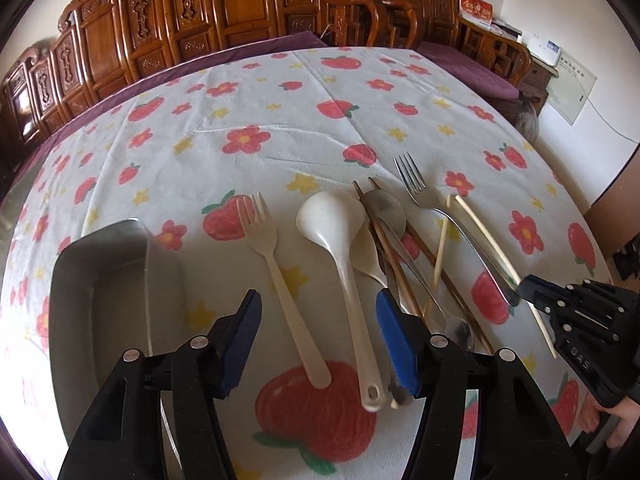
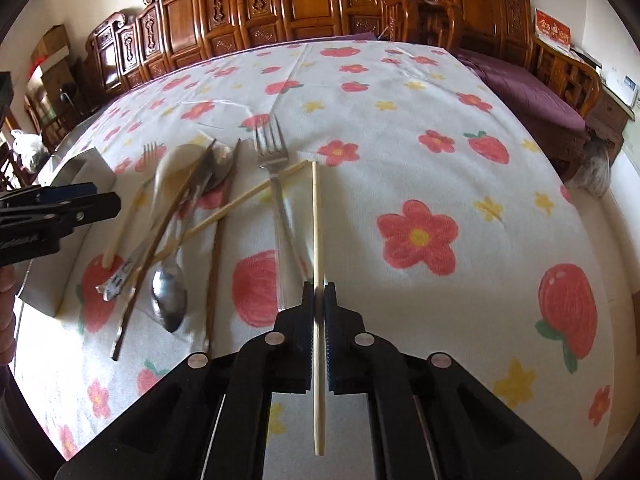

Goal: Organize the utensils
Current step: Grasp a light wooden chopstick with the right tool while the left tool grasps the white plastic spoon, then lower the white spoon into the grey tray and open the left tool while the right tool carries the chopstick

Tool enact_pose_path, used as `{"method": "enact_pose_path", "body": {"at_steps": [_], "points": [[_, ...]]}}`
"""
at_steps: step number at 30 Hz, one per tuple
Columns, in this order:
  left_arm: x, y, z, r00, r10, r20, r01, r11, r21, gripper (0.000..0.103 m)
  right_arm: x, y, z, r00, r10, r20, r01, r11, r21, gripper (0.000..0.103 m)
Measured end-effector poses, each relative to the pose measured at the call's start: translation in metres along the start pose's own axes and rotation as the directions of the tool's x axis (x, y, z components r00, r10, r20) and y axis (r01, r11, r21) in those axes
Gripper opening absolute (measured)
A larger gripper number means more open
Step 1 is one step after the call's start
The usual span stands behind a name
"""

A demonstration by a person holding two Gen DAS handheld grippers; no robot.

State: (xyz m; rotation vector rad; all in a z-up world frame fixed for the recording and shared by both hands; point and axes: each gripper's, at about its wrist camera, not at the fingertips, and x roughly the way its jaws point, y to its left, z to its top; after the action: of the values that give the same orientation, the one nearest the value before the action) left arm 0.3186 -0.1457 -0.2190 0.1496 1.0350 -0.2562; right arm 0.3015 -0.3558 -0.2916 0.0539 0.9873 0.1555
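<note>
My right gripper [image 2: 319,294] is shut on a pale bamboo chopstick [image 2: 317,216] and holds it lengthwise; it also shows in the left wrist view [image 1: 490,236], with the gripper [image 1: 528,286] at its near part. My left gripper [image 1: 318,306] is open above the handles of a cream plastic fork [image 1: 276,276] and a cream ladle [image 1: 344,264]. Beside them lie dark wooden chopsticks [image 1: 394,256], a metal spoon [image 2: 170,296], a metal fork [image 2: 276,168] and a second pale chopstick [image 2: 244,198].
A grey metal tray [image 1: 100,280] sits at the left on the flowered tablecloth [image 2: 420,128]. Carved wooden screens [image 1: 180,20] and chairs stand behind the table. A purple cushioned bench [image 2: 528,88] is at the right.
</note>
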Motion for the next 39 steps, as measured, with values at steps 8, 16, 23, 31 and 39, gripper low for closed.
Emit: {"method": "enact_pose_path", "body": {"at_steps": [8,16,23,31,39], "points": [[0.027,-0.003,0.010,0.999,-0.007,-0.040,0.007,1.000,-0.007,0.052,-0.009,-0.011,0.004,0.999,0.021,0.041,-0.023,0.998,0.050,0.006],[0.044,0.001,0.013,0.996,-0.057,-0.064,0.054,0.997,-0.050,0.037,-0.015,-0.012,0.009,0.996,0.035,0.076,-0.040,0.997,0.059,0.006],[0.043,-0.003,0.014,0.996,-0.062,-0.058,0.060,0.998,-0.034,0.008,-0.016,-0.010,0.011,0.994,0.054,0.093,-0.060,0.996,0.065,0.006],[0.005,-0.004,0.010,1.000,-0.027,-0.001,0.027,1.000,0.006,0.008,-0.025,0.002,0.016,0.989,0.082,0.122,-0.089,0.995,0.049,0.006],[-0.041,0.003,0.002,0.998,-0.014,0.057,0.012,0.999,0.030,0.008,-0.035,0.025,0.022,0.983,0.120,0.141,-0.123,0.992,0.014,0.006]]}}
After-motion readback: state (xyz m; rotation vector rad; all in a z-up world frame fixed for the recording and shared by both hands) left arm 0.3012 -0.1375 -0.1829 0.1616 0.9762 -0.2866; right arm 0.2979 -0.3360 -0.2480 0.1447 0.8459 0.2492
